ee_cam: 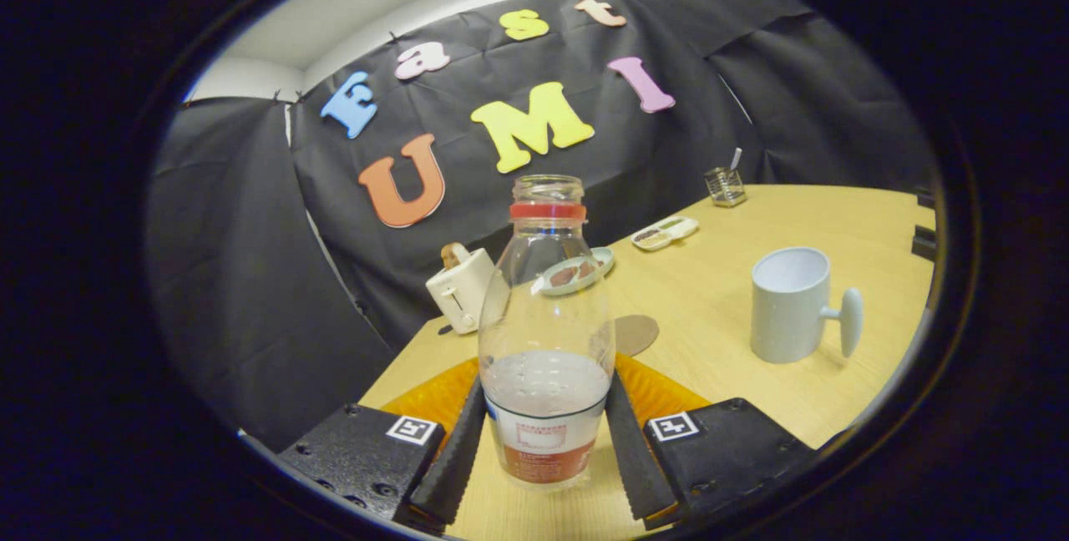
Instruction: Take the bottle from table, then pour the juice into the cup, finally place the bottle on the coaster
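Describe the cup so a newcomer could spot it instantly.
On the light wooden table, look beyond the fingers closed on the clear plastic bottle, toward the side opposite the small white toaster. The pale grey cup stands upright alone, its knob-ended handle sticking out sideways.

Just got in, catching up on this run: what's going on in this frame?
A person's handheld gripper has its two fingers against either side of the clear, uncapped plastic bottle, low on its body; it looks gripped. The bottle stands upright, still partly filled with liquid. The grey mug with a knob handle waits beyond, off to one side on the wooden table. The brown round coaster lies behind the bottle.
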`<state>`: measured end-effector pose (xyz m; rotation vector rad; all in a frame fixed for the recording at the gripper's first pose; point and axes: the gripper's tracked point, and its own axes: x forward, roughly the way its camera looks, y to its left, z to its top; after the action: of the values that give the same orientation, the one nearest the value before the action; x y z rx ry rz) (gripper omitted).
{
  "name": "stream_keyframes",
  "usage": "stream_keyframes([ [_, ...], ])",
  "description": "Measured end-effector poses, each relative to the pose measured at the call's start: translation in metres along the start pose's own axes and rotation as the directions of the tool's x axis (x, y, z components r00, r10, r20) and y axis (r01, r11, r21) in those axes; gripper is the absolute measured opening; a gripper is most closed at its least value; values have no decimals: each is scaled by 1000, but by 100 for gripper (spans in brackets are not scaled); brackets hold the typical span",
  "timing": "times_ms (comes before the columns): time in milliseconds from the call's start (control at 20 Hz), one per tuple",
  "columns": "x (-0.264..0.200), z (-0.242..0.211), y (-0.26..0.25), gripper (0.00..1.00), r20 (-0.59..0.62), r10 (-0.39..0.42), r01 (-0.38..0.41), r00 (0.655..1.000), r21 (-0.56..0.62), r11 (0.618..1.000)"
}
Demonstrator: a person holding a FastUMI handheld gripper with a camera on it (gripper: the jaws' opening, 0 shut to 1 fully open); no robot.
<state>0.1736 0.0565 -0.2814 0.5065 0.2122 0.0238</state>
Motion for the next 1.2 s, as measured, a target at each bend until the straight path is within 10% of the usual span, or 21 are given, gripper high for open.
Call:
stream_keyframes([
  [550, 5, 22, -10, 77, -9, 116, -101, 993, 431, 897],
  [1200, 20, 51, -31, 77, 16, 138, -89, 990, 834, 545],
])
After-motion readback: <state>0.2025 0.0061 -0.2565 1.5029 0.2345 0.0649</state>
